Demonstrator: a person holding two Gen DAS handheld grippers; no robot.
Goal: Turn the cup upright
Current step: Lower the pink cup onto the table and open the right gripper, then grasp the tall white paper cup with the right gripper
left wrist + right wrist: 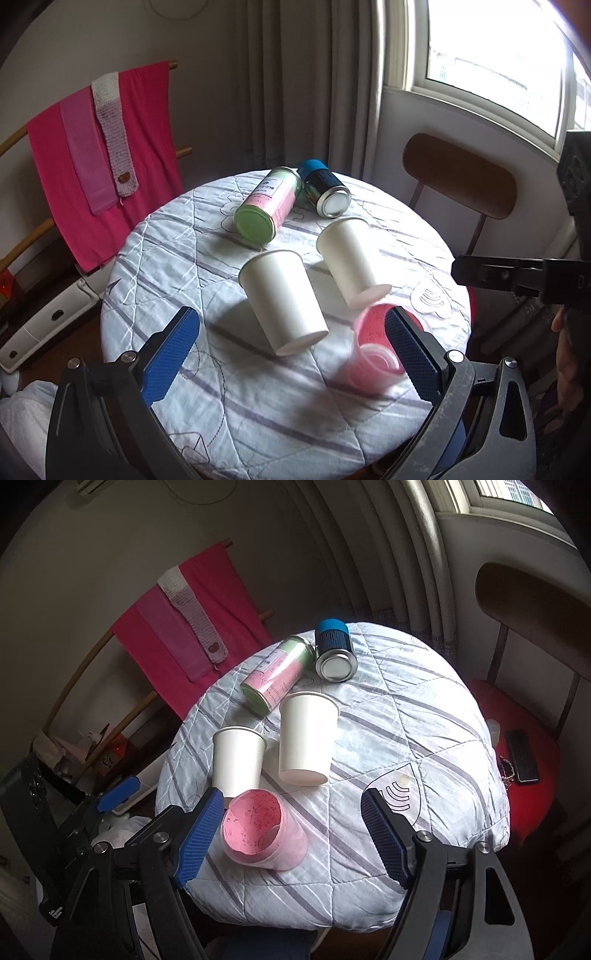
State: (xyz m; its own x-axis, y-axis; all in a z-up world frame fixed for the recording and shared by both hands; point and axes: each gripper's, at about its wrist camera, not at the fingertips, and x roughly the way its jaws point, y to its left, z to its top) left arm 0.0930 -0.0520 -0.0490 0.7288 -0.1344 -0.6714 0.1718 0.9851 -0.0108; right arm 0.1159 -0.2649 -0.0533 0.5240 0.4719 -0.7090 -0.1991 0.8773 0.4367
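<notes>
Cup, pink and translucent, is lying on its side on the quilted table cover in your left wrist view, blurred, sitting just beside the right pad of your left gripper, whose fingers are standing spread and gripping nothing. Right wrist view: cup is showing its open mouth, resting near the table's front edge; your right gripper is hanging wide apart, its left pad just beside the cup.
</notes>
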